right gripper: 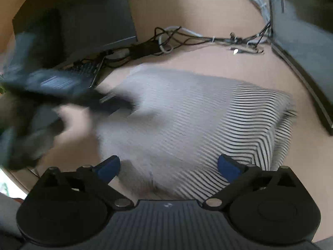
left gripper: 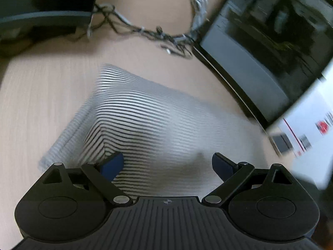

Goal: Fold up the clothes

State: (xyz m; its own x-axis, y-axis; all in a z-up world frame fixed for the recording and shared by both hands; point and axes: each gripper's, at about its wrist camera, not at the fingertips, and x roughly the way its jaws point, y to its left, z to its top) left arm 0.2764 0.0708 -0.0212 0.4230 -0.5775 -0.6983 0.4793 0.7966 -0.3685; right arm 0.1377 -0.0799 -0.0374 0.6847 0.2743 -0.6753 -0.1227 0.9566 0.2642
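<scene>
A black-and-white striped garment (left gripper: pixel 145 120) lies folded into a rough rectangle on the light wooden table (left gripper: pixel 41 95). My left gripper (left gripper: pixel 167 165) hovers over its near edge, open and empty, blue pads wide apart. The same garment fills the middle of the right wrist view (right gripper: pixel 197 125). My right gripper (right gripper: pixel 168 167) is open and empty above the garment's near edge. The left gripper and the hand holding it show as a dark blur (right gripper: pixel 52 91) over the garment's left side. Both views are motion-blurred.
A dark monitor (left gripper: pixel 270 52) leans at the right, another dark screen (left gripper: pixel 41 4) at the far left. A tangle of cables (left gripper: pixel 145 31) lies behind the garment. A white box with red marks (left gripper: pixel 312 129) sits at the right edge.
</scene>
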